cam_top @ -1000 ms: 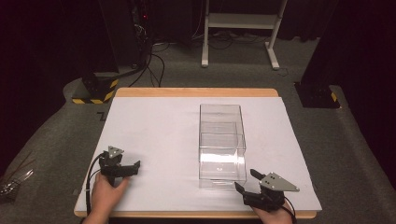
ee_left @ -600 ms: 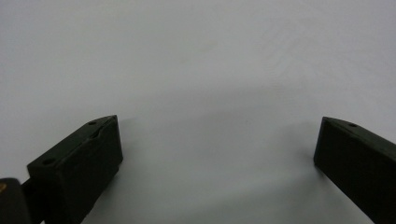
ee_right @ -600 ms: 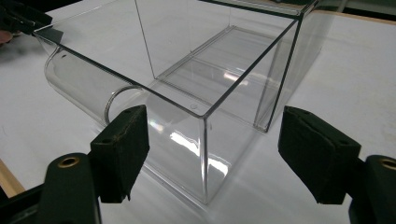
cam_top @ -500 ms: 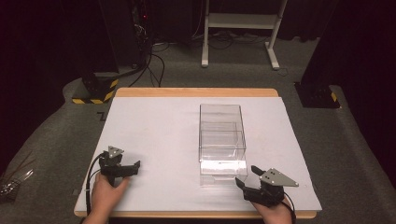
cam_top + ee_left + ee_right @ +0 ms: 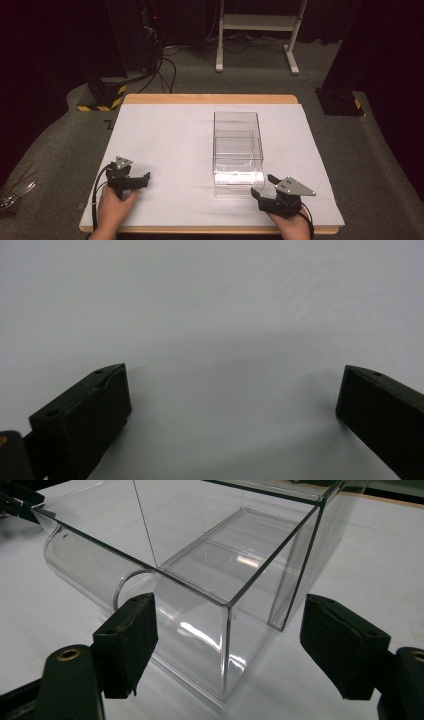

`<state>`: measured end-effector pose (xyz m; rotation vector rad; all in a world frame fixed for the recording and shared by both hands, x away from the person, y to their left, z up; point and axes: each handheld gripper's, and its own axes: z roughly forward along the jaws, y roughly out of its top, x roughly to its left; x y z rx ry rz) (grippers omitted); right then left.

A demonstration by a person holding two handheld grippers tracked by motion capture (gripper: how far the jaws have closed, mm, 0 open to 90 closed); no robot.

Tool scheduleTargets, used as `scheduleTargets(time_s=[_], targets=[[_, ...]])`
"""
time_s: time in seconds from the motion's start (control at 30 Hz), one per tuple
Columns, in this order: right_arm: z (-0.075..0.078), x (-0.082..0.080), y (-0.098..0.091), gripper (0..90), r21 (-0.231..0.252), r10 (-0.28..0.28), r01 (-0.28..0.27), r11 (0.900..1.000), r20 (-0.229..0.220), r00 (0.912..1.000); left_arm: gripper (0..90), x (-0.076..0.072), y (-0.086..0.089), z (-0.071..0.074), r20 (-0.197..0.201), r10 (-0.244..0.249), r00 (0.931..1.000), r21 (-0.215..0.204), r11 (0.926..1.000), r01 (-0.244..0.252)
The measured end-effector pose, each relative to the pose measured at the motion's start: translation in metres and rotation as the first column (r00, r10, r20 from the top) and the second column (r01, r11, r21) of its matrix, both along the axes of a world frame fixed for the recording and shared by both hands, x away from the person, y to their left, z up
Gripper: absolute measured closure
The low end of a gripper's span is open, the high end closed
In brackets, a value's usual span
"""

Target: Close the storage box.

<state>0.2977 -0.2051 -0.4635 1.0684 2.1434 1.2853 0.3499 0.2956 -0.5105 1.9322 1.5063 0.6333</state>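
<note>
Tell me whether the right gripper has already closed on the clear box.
No: the right gripper has its jaws spread wide, with the near corner of the clear box between them, untouched.

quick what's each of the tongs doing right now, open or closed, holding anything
Left tongs: open, holding nothing, over the white table cover.
Right tongs: open, holding nothing, facing the clear box.
</note>
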Motion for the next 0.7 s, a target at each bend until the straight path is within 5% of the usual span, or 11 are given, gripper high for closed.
scheduleTargets(time_s=[0.7], targets=[[0.0,0.018,0.002,22.5,-0.028,-0.005,0.004,0.9996,-0.021,0.9998,1.3,0.0,0.0,0.0,0.001,0.0,1.0,0.0,1.0,0.0]])
